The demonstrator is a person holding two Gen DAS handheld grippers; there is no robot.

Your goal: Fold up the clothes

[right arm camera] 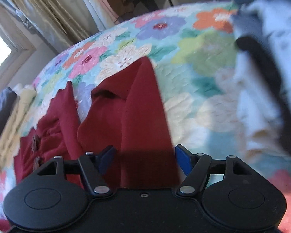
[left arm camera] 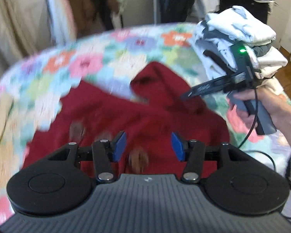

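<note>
A dark red garment (left arm camera: pixel 126 116) with brown toggle buttons (left arm camera: pixel 138 160) lies rumpled on a floral bedspread (left arm camera: pixel 83 62). My left gripper (left arm camera: pixel 148 145) hovers over its near part, open, with nothing between the blue pads. In the left wrist view the right gripper (left arm camera: pixel 184 96) is held by a hand (left arm camera: pixel 248 104) above the garment's right shoulder. In the right wrist view my right gripper (right arm camera: pixel 144 160) is open, its blue pads on either side of a red sleeve or fold (right arm camera: pixel 143 116) that runs away from it. The collar (right arm camera: pixel 106 95) and buttons (right arm camera: pixel 35 141) lie to the left.
A stack of folded white and grey clothes (left arm camera: pixel 240 40) sits on the bed at the right, close to the right gripper; it fills the right edge (right arm camera: pixel 265 73) of the right wrist view. Hanging clothes (left arm camera: pixel 99 5) and curtains (right arm camera: pixel 38 19) stand beyond the bed.
</note>
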